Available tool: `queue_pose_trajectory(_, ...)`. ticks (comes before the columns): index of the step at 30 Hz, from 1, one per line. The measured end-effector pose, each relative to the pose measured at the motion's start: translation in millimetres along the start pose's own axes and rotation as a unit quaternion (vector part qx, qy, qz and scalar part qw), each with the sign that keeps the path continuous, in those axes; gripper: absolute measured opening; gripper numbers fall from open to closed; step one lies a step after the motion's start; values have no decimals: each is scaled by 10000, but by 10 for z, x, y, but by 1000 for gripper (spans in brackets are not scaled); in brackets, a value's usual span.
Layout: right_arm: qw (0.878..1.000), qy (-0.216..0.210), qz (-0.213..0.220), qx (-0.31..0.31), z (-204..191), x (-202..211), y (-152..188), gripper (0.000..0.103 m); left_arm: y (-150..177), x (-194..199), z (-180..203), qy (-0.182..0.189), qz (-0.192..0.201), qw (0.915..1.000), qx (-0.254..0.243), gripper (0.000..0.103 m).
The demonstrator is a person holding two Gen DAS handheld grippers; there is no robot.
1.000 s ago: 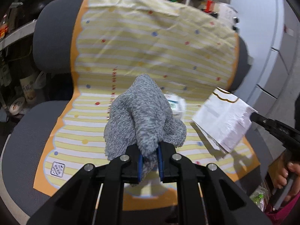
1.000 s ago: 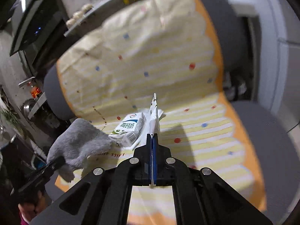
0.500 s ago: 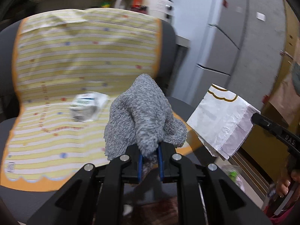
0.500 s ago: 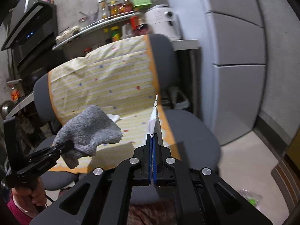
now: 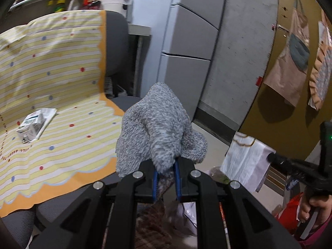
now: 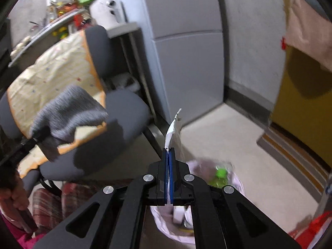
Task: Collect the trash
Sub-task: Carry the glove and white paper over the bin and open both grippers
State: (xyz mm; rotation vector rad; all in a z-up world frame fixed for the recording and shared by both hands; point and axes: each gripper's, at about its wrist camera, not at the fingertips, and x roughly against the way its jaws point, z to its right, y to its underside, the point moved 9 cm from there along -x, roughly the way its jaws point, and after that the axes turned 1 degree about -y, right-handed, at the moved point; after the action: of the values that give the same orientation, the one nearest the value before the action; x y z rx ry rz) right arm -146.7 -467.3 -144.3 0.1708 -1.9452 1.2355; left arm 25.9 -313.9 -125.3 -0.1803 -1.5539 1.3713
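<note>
My left gripper [image 5: 166,171] is shut on a fuzzy grey sock [image 5: 159,128], which stands up between its blue pads; the same grey sock [image 6: 68,112] shows at the left of the right wrist view. My right gripper [image 6: 169,152] is shut on a flat white paper wrapper [image 6: 173,131], seen edge-on there and broadside as the white wrapper [image 5: 247,161] in the left wrist view. Below the right gripper sits a trash bin lined with a pale bag [image 6: 166,220] holding green and white litter. A crushed milk carton [image 5: 34,123] lies on the chair's striped cover.
A grey office chair [image 6: 116,112] with a yellow striped cover [image 5: 51,78] stands at the left. A grey cabinet [image 6: 186,47] and concrete wall are behind, a yellow door [image 5: 290,66] at the right. Bare floor [image 6: 238,145] lies around the bin. A hand [image 5: 311,207] grips the right tool.
Both grippers have swung right, away from the chair seat, still holding the sock and the wrapper. The cabinet, floor and lined bin have come into view; the carton stays on the chair.
</note>
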Motion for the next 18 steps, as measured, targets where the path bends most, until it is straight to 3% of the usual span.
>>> queue_pose_trajectory(5,9977,474,-388,-296,363,-252,229,7,36,-19,68,63,-47,9999,-85,10)
queue_pose_trajectory(7,9954,662,-511,-473,495,-320,282,19,45,-17,71,88,-59,9999,-90,10)
queue_pose_trajectory(8,9947,700,-507,-556,546,-320,292,20,47,-14,78,117,-61,9999,-90,10)
queue_pose_trajectory(12,9947,777,-326,-585,574,-228,236,20,66,-7,153,281,-60,9994,-172,10)
queue_pose_trajectory(18,9972,505,127,-543,468,-50,89,20,174,-34,485,684,-123,9959,-582,10)
